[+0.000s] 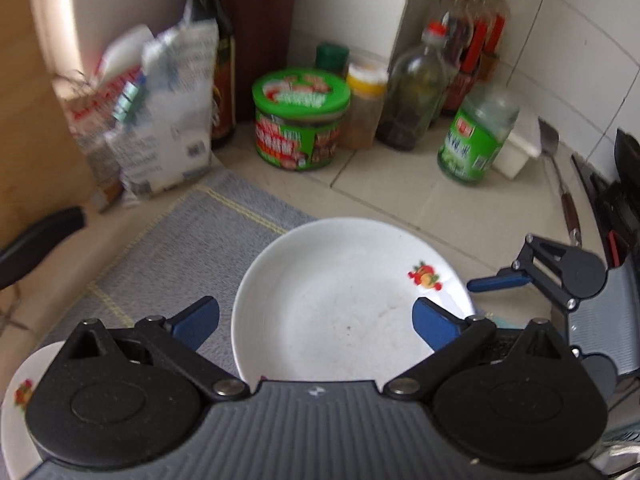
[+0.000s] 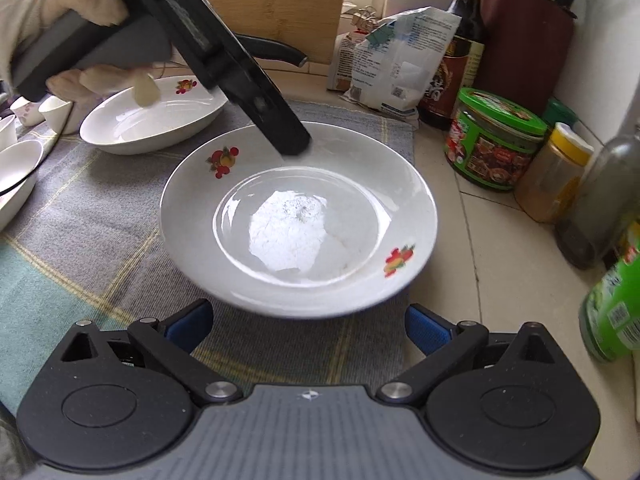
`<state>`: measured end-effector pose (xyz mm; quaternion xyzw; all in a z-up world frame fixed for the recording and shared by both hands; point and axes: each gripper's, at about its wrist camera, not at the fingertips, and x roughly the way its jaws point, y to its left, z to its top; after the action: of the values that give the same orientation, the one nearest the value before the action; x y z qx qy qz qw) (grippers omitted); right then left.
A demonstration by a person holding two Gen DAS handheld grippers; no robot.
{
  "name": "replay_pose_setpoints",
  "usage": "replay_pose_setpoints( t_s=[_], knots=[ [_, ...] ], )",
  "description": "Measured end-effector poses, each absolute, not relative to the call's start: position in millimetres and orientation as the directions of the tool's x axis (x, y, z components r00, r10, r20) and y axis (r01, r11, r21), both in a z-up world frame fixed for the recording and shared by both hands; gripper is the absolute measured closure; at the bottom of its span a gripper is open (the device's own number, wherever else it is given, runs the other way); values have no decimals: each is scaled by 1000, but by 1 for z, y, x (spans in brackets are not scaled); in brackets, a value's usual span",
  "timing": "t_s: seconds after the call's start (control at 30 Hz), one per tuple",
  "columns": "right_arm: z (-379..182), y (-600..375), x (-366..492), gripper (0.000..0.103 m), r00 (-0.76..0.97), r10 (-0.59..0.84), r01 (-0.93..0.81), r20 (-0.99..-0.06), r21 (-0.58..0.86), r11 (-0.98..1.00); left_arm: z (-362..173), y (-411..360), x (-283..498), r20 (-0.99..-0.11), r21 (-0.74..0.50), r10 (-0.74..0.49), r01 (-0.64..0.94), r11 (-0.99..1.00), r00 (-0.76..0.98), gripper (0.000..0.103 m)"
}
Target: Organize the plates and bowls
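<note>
White glazed ceramic, the deep round plate with small fruit prints (image 2: pixel 298 216) rests on the grey checked cloth mat (image 2: pixel 100 216) at the mat's right edge, its far side reaching over onto the tiled counter (image 2: pixel 492 272). It looks stiff, fairly heavy, smooth and slippery, and would chip or break if dropped. The sloping rim is the likely place to take it, one finger above and one beneath.

The left gripper (image 1: pixel 316 320) hangs above the plate's left edge with its blue fingers (image 1: pixel 196 320) spread wide and nothing between them; the plate lies below and just ahead of them, untouched. The right gripper (image 2: pixel 308 326) sits at the plate's near edge, its fingers also wide apart and empty, the rim just ahead of the tips. A second white oval dish (image 2: pixel 156 120) stands toward the mat's far left corner.
</note>
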<state>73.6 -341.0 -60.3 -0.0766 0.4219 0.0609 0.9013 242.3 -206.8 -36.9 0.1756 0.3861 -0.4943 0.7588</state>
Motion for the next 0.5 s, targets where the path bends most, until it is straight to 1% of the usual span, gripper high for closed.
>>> replay_pose_setpoints(
  t_s=[0.13,0.23,0.4,0.5],
  knots=[
    [-52,-335,55,0,658,41,-123,-752,-53,991,-12,-171,204,-660,-70,-667,856,511,345,1],
    [-44,-327,47,0,681,33,-110,-732,-58,992,-3,-147,174,-602,-43,-673,825,564,429,1],
    [-33,-315,40,0,706,52,-106,-706,-32,994,-4,-108,134,-557,-64,-644,746,663,525,1],
    [-29,-303,39,0,702,79,-115,-708,-2,993,-10,-86,110,-545,-38,-586,680,732,600,1]
  ],
)
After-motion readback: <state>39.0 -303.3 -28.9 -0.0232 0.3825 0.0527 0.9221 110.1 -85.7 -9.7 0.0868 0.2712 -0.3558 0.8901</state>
